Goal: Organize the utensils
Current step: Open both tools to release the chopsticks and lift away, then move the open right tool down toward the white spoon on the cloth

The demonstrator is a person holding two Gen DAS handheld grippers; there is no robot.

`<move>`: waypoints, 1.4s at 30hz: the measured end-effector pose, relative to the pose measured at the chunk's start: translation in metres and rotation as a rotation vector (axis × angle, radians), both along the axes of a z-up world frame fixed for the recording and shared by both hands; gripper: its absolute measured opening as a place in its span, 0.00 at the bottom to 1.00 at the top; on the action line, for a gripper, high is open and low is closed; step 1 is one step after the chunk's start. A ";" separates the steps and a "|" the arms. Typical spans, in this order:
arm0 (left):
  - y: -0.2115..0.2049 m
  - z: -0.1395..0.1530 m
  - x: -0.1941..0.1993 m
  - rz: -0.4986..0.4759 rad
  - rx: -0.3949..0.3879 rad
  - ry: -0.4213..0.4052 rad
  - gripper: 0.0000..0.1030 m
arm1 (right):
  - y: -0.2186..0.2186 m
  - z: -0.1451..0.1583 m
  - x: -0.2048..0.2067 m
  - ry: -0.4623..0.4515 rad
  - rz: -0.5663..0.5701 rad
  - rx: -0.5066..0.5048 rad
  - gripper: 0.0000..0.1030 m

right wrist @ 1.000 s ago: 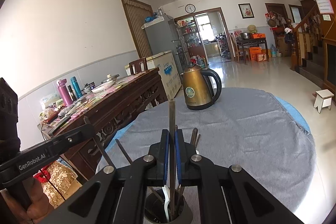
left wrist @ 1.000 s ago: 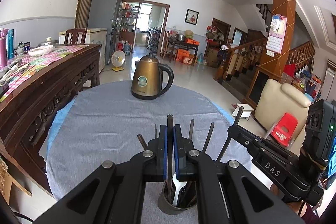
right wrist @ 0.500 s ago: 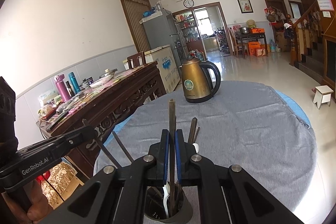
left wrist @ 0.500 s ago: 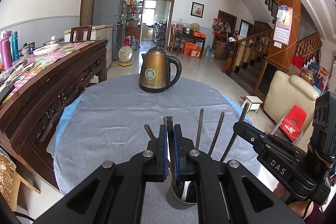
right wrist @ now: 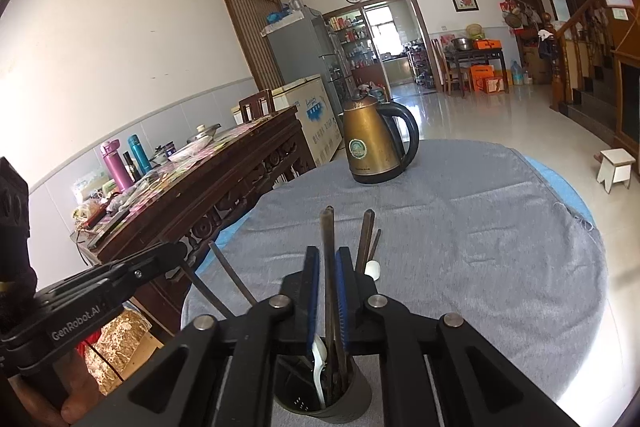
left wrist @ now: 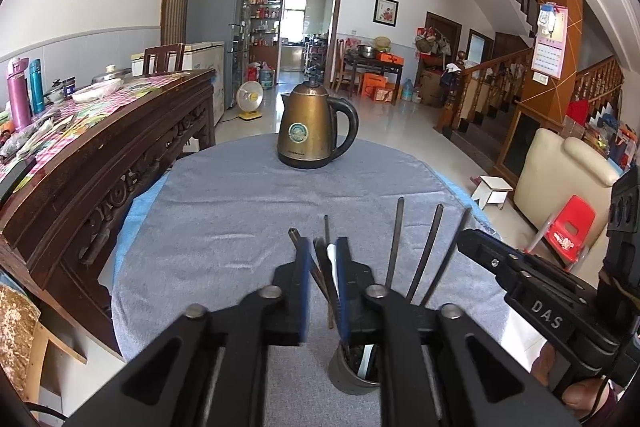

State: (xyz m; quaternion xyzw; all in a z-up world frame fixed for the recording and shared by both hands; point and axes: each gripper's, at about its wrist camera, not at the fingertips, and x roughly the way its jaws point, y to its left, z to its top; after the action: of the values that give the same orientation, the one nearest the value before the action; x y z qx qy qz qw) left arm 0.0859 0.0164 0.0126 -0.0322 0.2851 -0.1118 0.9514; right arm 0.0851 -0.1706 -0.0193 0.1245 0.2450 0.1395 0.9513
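A grey utensil cup (left wrist: 354, 379) stands on the grey tablecloth right under both grippers; it also shows in the right wrist view (right wrist: 324, 401). It holds several dark chopsticks (left wrist: 396, 243) and a white spoon (right wrist: 319, 359). My left gripper (left wrist: 322, 259) is open, its jaws apart over the cup, with nothing clamped. My right gripper (right wrist: 326, 271) has its blue pads a little apart around an upright dark chopstick (right wrist: 328, 239) that stands in the cup. Each gripper shows in the other's view, the right one (left wrist: 532, 291) and the left one (right wrist: 96, 299).
A bronze electric kettle (left wrist: 312, 131) stands at the far side of the round table (left wrist: 224, 211). A dark carved wooden sideboard (left wrist: 100, 155) with bottles and clutter runs along the left. A cream armchair (left wrist: 560, 171), a red chair and a small white stool are on the right.
Both grippers have opened: the left one let go of its chopstick, which now stands in the cup, and the right pads have parted slightly. Both views have tilted down a little.
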 end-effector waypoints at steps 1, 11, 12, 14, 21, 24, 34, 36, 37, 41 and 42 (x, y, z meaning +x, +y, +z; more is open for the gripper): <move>0.001 0.000 0.000 0.006 -0.004 0.002 0.37 | -0.001 0.000 0.000 0.002 0.000 0.009 0.28; 0.005 -0.003 0.002 0.038 0.011 0.006 0.47 | -0.003 0.002 -0.003 -0.026 -0.031 0.010 0.40; 0.005 -0.004 0.003 0.039 0.010 0.008 0.47 | -0.003 0.001 -0.003 -0.025 -0.031 0.008 0.40; 0.006 -0.005 0.003 0.046 0.010 0.011 0.49 | -0.003 0.001 -0.003 -0.024 -0.033 0.009 0.40; 0.009 -0.006 0.005 0.057 0.010 0.013 0.50 | -0.003 0.000 -0.003 -0.019 -0.035 0.012 0.40; 0.009 -0.006 0.006 0.059 0.010 0.015 0.50 | -0.003 -0.001 -0.002 -0.018 -0.036 0.013 0.40; 0.013 -0.006 0.006 0.071 0.009 0.017 0.50 | -0.004 -0.001 -0.002 -0.014 -0.039 0.017 0.40; 0.014 -0.006 0.007 0.073 0.009 0.017 0.50 | -0.004 -0.001 -0.001 -0.012 -0.041 0.018 0.40; 0.014 -0.007 0.007 0.073 0.009 0.017 0.50 | -0.004 -0.001 -0.001 -0.011 -0.041 0.017 0.40; 0.017 -0.006 0.006 0.077 0.004 0.013 0.50 | -0.004 -0.001 -0.001 -0.014 -0.046 0.019 0.40; 0.018 -0.006 0.006 0.078 0.003 0.012 0.50 | -0.004 -0.001 -0.001 -0.013 -0.046 0.019 0.40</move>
State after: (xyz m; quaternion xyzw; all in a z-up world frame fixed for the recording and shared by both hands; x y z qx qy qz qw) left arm 0.0921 0.0342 0.0068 -0.0424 0.2897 -0.0740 0.9533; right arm 0.0845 -0.1744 -0.0202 0.1384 0.2344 0.1208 0.9546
